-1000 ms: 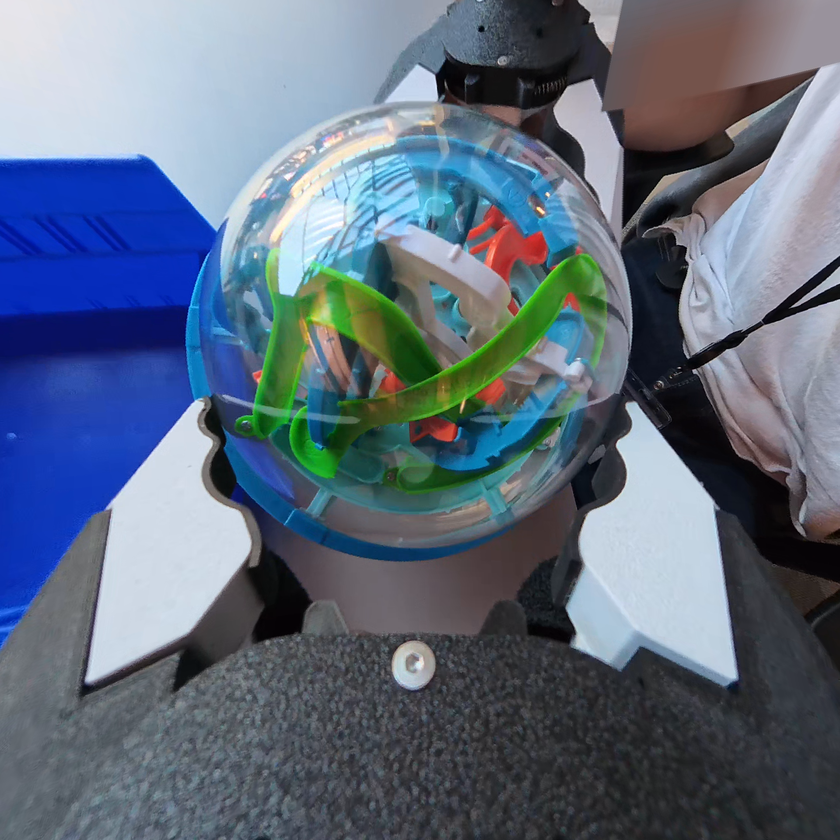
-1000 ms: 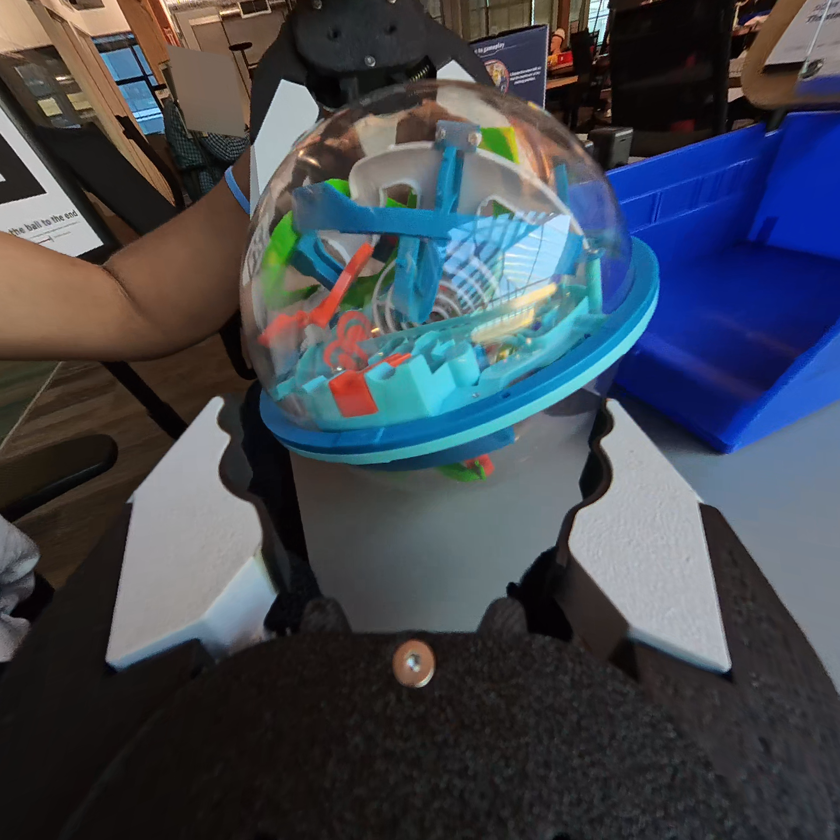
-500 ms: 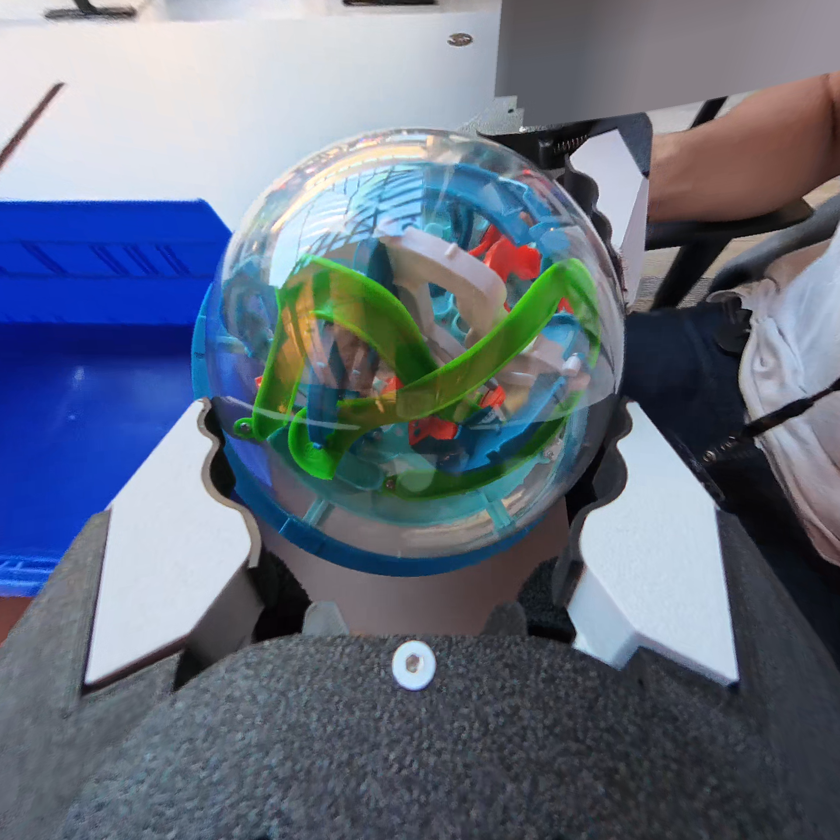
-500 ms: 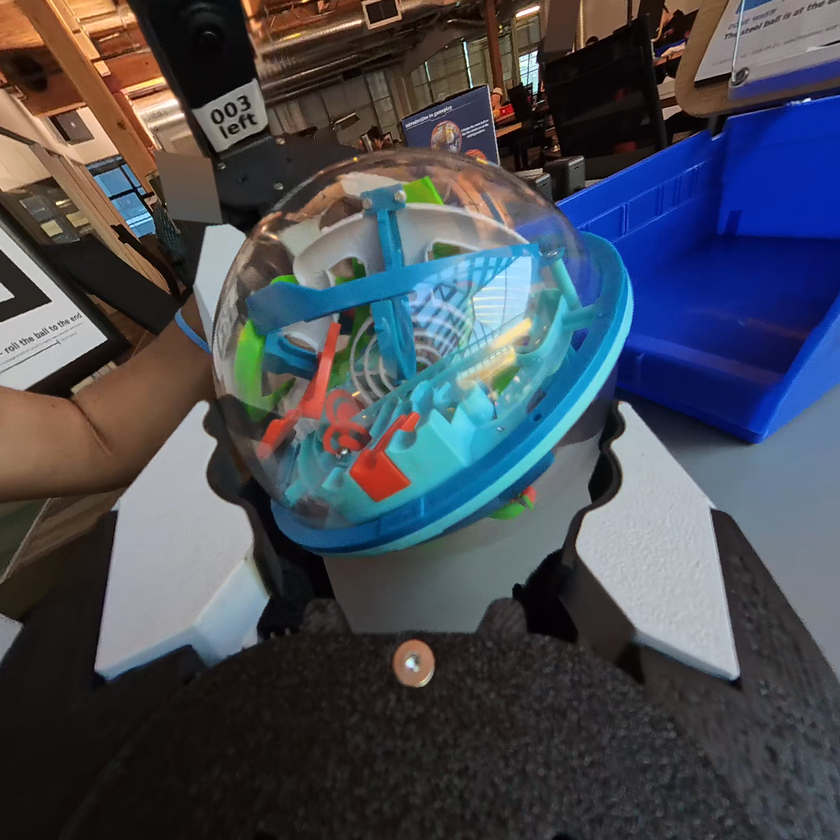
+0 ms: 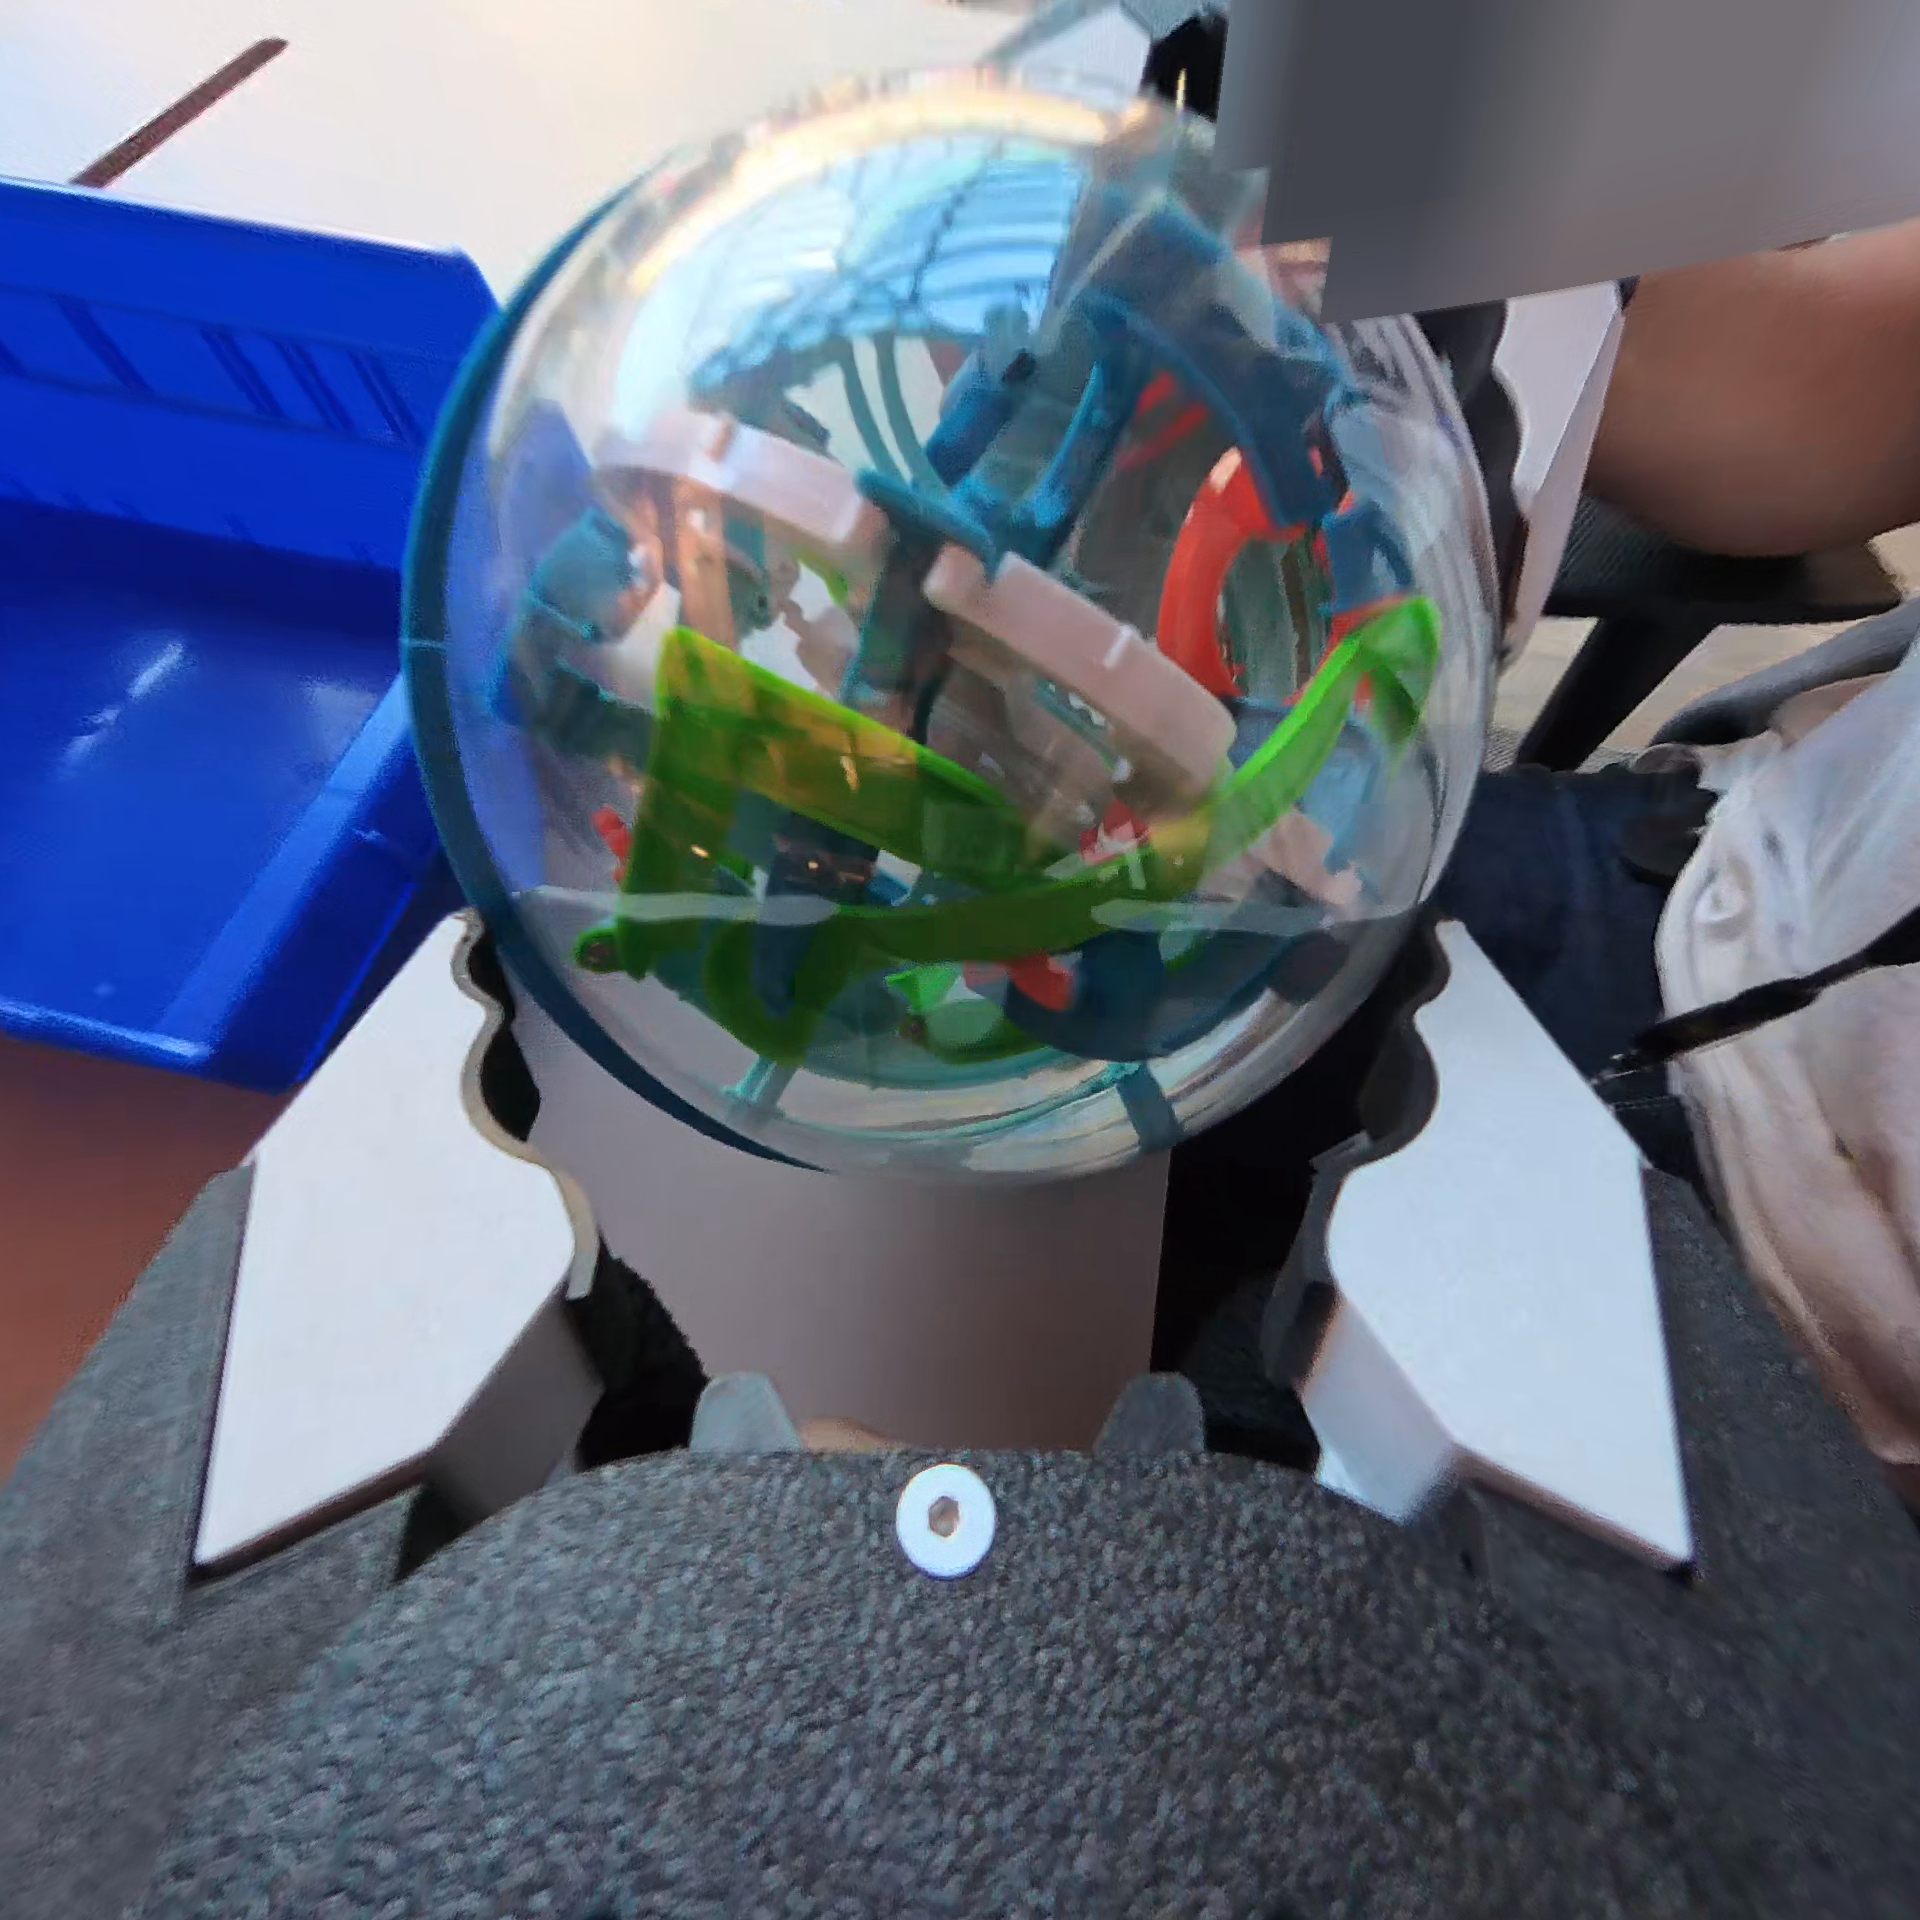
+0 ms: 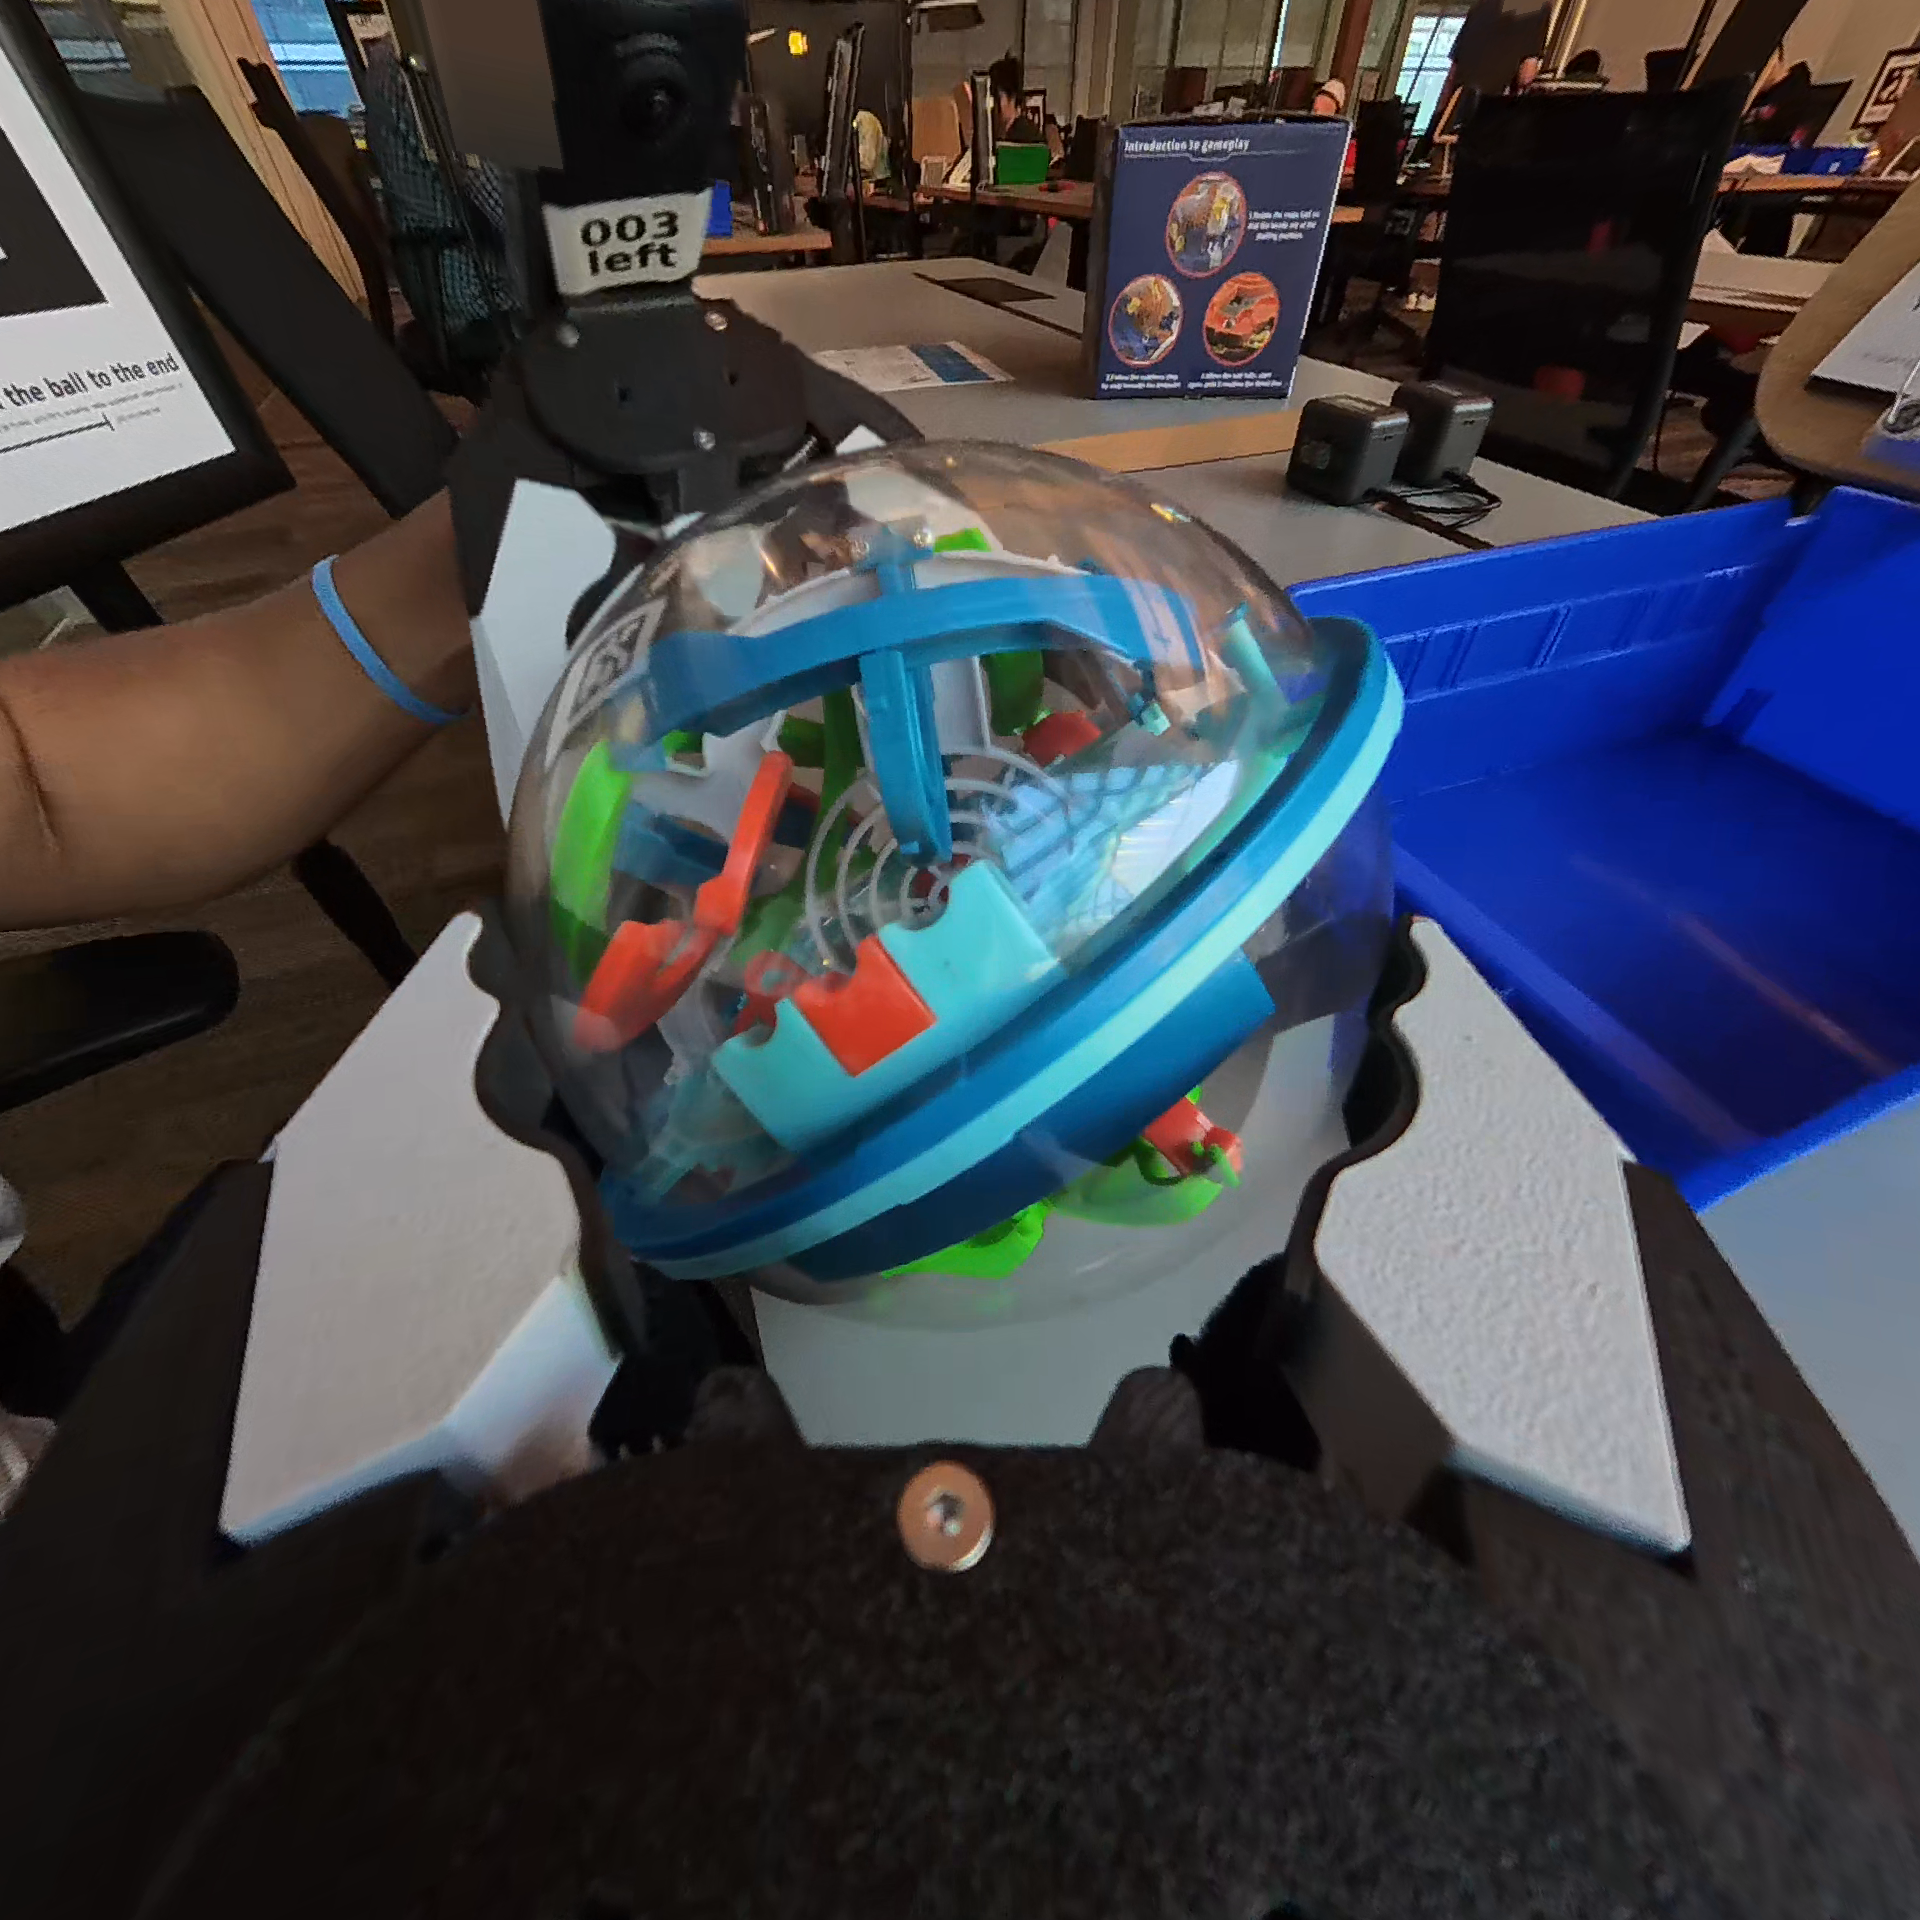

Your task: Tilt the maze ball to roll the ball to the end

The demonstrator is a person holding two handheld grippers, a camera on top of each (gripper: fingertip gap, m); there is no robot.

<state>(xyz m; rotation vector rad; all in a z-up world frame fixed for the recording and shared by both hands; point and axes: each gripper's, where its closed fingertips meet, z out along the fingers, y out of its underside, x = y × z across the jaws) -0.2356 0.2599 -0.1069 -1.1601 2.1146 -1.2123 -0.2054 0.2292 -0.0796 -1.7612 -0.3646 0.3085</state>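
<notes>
— Where is the maze ball (image 5: 940, 665)?

— Lifted between both tools. The left gripper (image 5: 951, 997) has its fingers (image 5: 416, 1174) spread wide and clamped on the lower sides of the sphere; the right gripper (image 6: 940, 1039) grips it the same way from the opposite side, its dark wavy pads pressed to the shell.

— What is it made of?

— A clear, glossy plastic globe with a blue rim (image 6: 1039, 1112) tilted round its middle, and green, orange, white and teal tracks twisted inside. A blue bin (image 6: 1662, 831) sits just beside it on the grey surface (image 6: 1818, 1299).

— And the small ball inside?

— I cannot make it out; the left view is blurred, and glare hides parts of the tracks.
</notes>
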